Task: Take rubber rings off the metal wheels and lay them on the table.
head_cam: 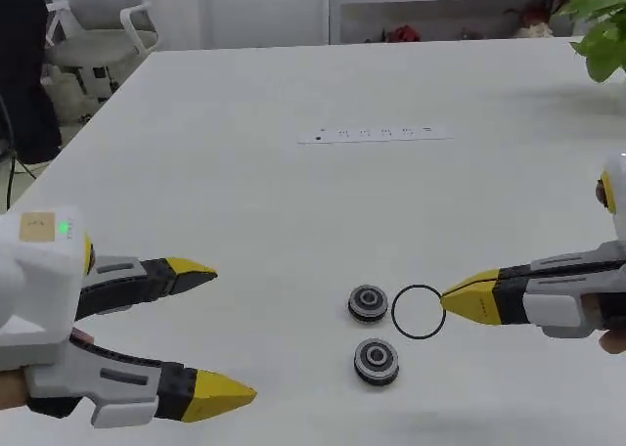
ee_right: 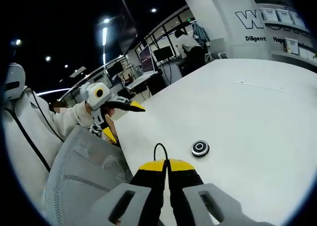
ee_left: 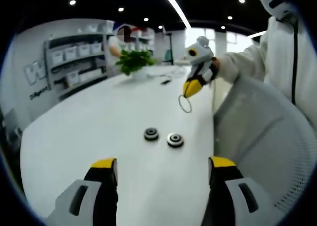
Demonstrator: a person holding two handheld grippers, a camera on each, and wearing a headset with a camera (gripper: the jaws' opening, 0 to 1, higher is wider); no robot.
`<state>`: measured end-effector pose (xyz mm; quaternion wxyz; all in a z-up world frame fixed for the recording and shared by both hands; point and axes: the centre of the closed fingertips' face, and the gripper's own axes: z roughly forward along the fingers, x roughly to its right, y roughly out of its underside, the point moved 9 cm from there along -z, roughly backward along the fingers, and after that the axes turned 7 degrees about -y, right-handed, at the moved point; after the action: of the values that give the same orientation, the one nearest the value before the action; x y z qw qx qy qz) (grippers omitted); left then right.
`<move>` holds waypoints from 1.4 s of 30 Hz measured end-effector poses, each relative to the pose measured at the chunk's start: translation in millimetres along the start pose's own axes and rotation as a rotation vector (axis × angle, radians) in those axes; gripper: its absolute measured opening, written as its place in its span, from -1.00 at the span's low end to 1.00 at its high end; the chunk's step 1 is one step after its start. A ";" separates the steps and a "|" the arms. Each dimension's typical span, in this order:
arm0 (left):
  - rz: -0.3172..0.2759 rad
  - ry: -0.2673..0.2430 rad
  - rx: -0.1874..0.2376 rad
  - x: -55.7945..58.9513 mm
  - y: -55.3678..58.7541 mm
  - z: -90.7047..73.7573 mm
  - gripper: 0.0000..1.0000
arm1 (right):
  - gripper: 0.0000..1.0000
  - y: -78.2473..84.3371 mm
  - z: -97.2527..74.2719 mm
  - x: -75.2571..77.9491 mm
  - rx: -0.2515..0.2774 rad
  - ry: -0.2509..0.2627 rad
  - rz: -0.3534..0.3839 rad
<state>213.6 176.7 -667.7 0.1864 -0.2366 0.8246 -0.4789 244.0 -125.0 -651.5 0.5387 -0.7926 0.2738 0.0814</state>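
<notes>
Two small metal wheels with dark rims lie flat on the white table, close together. My right gripper comes in from the right, shut on a thin black rubber ring that hangs beside the farther wheel. In the right gripper view the ring sticks up from the closed tips, and one wheel lies beyond. My left gripper stands open at the lower left, nothing between its jaws. The left gripper view has both wheels ahead of its open gripper.
A white socket strip lies flat on the table's far middle. A green plant stands at the far right corner and a chair beyond the far left edge. A grey mesh chair back is close to the near table edge.
</notes>
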 end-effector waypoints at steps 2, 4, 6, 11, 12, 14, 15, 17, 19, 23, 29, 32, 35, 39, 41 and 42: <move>-0.010 -0.001 0.007 -1.5 0.7 -3.9 0.54 | -1.00 -3.3 -1.1 -5.2 0.001 0.007 -0.004; -0.007 0.000 0.009 -2.2 2.1 -7.5 0.55 | -1.00 -7.4 -2.3 -8.7 0.009 0.020 -0.011; -0.002 -0.006 0.008 -3.7 3.7 -11.3 0.56 | -1.00 -10.4 -2.6 -11.2 0.021 0.027 0.000; -0.007 -0.005 0.015 -5.2 7.4 -18.2 0.57 | -1.00 -15.7 1.8 -20.3 0.017 0.039 0.009; 0.000 -0.010 0.009 -6.0 8.8 -19.5 0.57 | -1.00 -16.0 3.0 -21.3 0.013 0.040 0.012; 0.008 -0.017 0.004 -7.1 10.4 -20.8 0.57 | -1.00 -16.4 6.9 -23.6 0.005 0.042 0.019; 0.009 -0.018 0.003 -7.5 11.0 -21.3 0.57 | -1.00 -16.4 8.6 -24.3 0.001 0.042 0.021; 0.012 -0.021 0.004 -8.3 12.8 -22.8 0.57 | -1.00 -16.0 13.9 -26.1 -0.010 0.035 0.028; 0.004 -0.023 0.010 -9.3 15.0 -24.4 0.56 | -1.00 -15.2 20.2 -26.9 -0.021 0.029 0.036; -0.026 -0.018 0.028 -9.8 19.4 -27.4 0.56 | -1.00 -12.9 33.1 -27.7 -0.044 0.014 0.053; -0.026 -0.014 0.033 -10.4 22.8 -31.1 0.56 | -1.00 -13.6 46.8 -27.7 -0.061 0.005 0.064; -0.045 -0.014 0.053 -6.9 21.3 -34.9 0.60 | -1.00 -15.7 57.6 -26.7 -0.067 0.006 0.076; -0.043 -0.014 0.069 -4.4 20.8 -36.7 0.66 | -1.00 -16.9 67.3 -27.4 -0.074 0.009 0.076; -0.060 -0.009 0.082 -2.9 21.4 -37.8 0.76 | -1.00 -14.9 84.6 -29.8 -0.110 0.006 0.074; -0.054 0.001 0.082 -1.5 23.1 -37.8 0.78 | -1.00 -13.2 92.5 -30.6 -0.121 0.006 0.078; -0.050 0.006 0.080 -0.9 24.2 -37.6 0.78 | -1.00 -11.9 96.8 -31.4 -0.127 0.005 0.076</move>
<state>189.1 214.0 -671.1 0.1813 -0.2482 0.7992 -0.5165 240.0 -24.0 -667.8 0.4833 -0.8143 0.2993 0.1171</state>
